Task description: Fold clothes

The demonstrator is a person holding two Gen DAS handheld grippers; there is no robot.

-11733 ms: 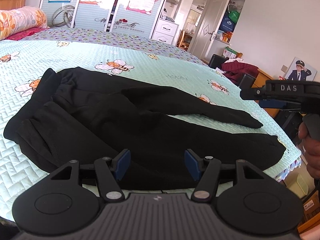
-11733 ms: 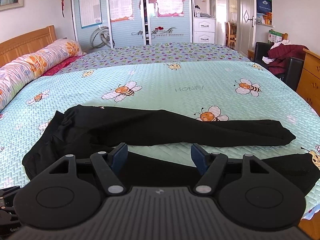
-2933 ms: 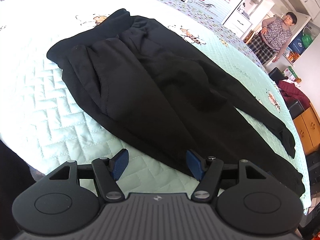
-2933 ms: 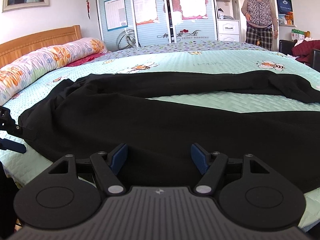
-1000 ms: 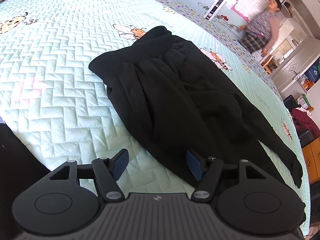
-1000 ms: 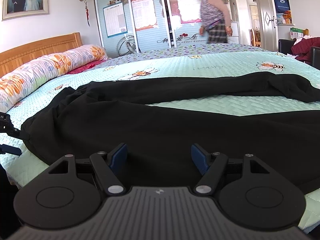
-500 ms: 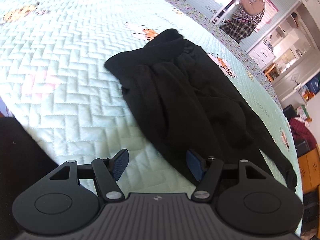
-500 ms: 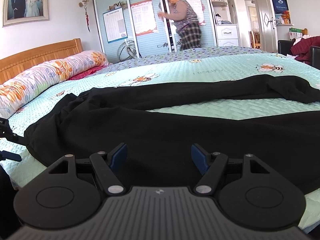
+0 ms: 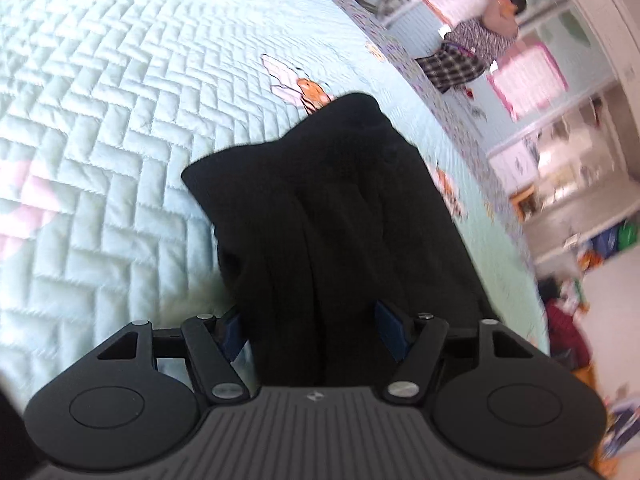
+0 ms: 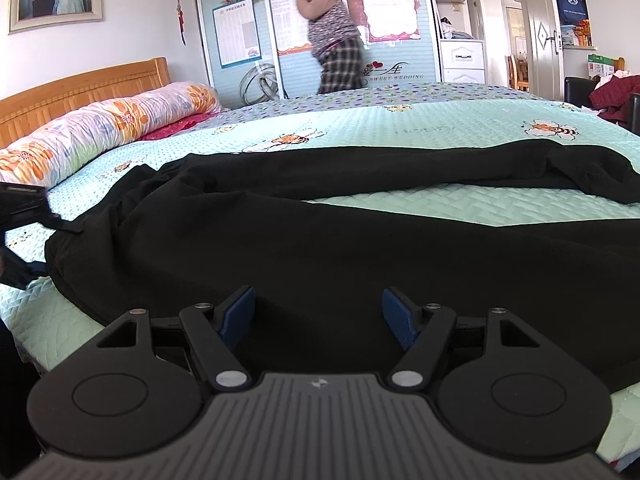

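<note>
A pair of black trousers [image 9: 340, 208] lies spread on the mint quilted bed [image 9: 100, 128], waist end toward the headboard side. My left gripper [image 9: 316, 330] is open, its blue pads on either side of the waist edge, with the fabric between them. In the right wrist view the trousers [image 10: 320, 240] stretch across the bed, one leg [image 10: 440, 172] lying farther back. My right gripper [image 10: 318, 314] is open and sits low at the near edge of the near leg. The left gripper [image 10: 24, 216] shows at the far left of that view.
A floral bolster pillow [image 10: 100, 128] and a wooden headboard [image 10: 80, 88] lie at the left. A person [image 10: 328, 32] stands at the wardrobe beyond the bed. A chair with red clothes [image 10: 616, 92] stands at the right.
My left gripper has moved forward onto the trousers' waist edge, so the fabric now sits between its open pads. My right gripper has barely moved. The person has walked left along the wardrobe.
</note>
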